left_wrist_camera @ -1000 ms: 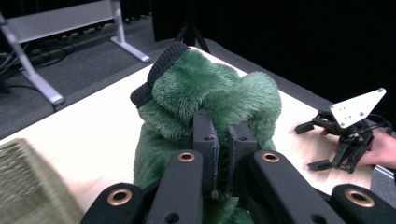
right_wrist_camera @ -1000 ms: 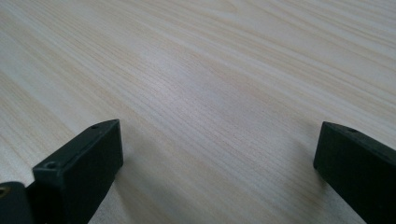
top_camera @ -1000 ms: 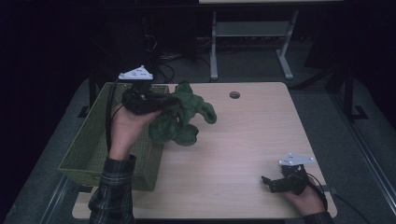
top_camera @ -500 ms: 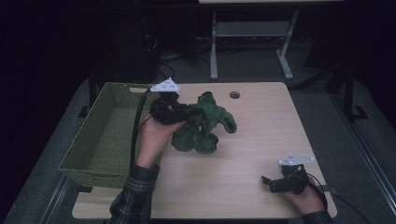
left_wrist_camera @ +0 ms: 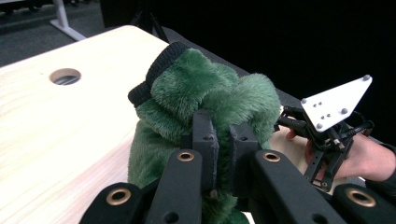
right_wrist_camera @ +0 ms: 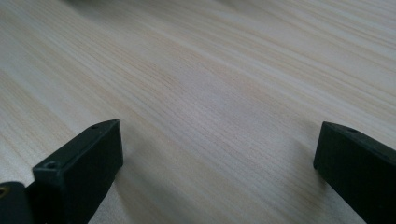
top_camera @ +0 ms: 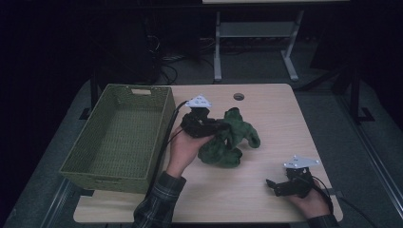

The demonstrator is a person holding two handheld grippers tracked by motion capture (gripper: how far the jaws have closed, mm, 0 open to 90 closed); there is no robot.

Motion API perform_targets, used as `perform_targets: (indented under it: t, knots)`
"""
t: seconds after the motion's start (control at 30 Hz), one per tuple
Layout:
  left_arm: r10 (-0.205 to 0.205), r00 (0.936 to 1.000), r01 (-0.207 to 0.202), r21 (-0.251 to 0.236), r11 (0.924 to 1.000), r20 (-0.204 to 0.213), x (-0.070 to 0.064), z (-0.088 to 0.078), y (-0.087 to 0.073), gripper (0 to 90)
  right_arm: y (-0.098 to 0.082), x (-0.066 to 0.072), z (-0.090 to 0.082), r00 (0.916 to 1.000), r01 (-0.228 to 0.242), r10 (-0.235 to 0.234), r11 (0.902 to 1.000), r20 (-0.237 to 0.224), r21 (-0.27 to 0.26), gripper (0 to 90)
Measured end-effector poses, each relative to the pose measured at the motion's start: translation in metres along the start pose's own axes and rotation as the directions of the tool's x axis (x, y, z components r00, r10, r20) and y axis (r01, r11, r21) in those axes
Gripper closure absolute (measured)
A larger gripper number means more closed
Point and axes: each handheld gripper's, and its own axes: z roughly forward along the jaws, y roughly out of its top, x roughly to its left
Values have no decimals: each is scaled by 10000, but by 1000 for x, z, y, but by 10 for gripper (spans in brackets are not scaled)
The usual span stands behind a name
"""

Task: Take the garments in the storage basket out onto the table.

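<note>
My left tool (top_camera: pixel 209 127) was clenched on a pinch of the green plush garment (top_camera: pixel 230 140), its two jaws nearly together with a fold of fur between them, as the left tool's own view (left_wrist_camera: pixel 219 147) showed; the garment's bulk lay on the far side of that tool, toward the middle of the table (top_camera: pixel 266 109), and whether it rested on the wood or hung just above it I could not tell; its long axis ran roughly from the near left to the far right, ending in a dark ribbed cuff (left_wrist_camera: pixel 154 70); the green basket (top_camera: pixel 95 168) stood just beside my left hand, on the side away from the garment, so any move back to it would have to cross over its near wall; my right tool (top_camera: pixel 278 186) sat well apart at the near right edge, jaws spread wide over bare wood (right_wrist_camera: pixel 215 107) and holding nothing; my left hand was plainly the nearer; I counted one garment, one basket, two tools, and one round cable hole (top_camera: pixel 238 97) in the table.
</note>
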Motion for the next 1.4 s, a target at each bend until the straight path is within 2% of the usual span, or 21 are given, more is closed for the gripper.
perform_targets:
  t: [0.13,0.23,0.27,0.3,0.47,0.7,0.87,0.97,1.07,1.17,1.23,1.4]
  knots:
    - [-23,9999,21,128,9999,98,-2,11,-7,835,0,0,0,10000,8,-8,10000,-3,-5,8]
    - [-127,9997,123,206,9997,204,-4,22,-15,836,0,0,0,10000,25,-25,10000,0,-8,8]
    - [-246,9993,238,303,9993,282,-2,30,-23,835,0,0,0,10000,22,-22,10000,0,-4,8]
    - [-246,9993,238,303,9993,282,-2,30,-23,835,0,0,0,10000,22,-22,10000,0,-4,8]
    - [-571,9976,548,582,9968,398,9,48,-41,835,0,0,0,10000,23,-23,10000,1,8,8]
    - [-637,9972,597,960,9936,394,26,66,-61,833,0,0,0,10000,29,-29,10000,-2,7,8]
    - [-651,9976,619,1184,9910,233,35,76,-69,833,0,0,0,10000,30,-30,10000,0,7,8]
    - [-639,9980,629,1471,9871,19,42,83,-77,795,0,0,0,10000,32,-32,10000,0,7,8]
    - [-625,9979,642,1498,9866,-162,45,83,-79,652,0,0,0,10000,25,-25,10000,-1,6,8]
    - [-379,9988,416,1331,9902,-305,41,73,-73,530,0,0,0,10000,29,-29,10000,-1,7,8]
    - [-343,9989,380,1276,9911,-314,39,69,-71,495,0,0,0,10000,26,-26,10000,0,7,8]
    - [-218,9992,252,1099,9936,-324,27,44,-68,491,0,0,0,10000,28,-28,10000,-1,7,8]
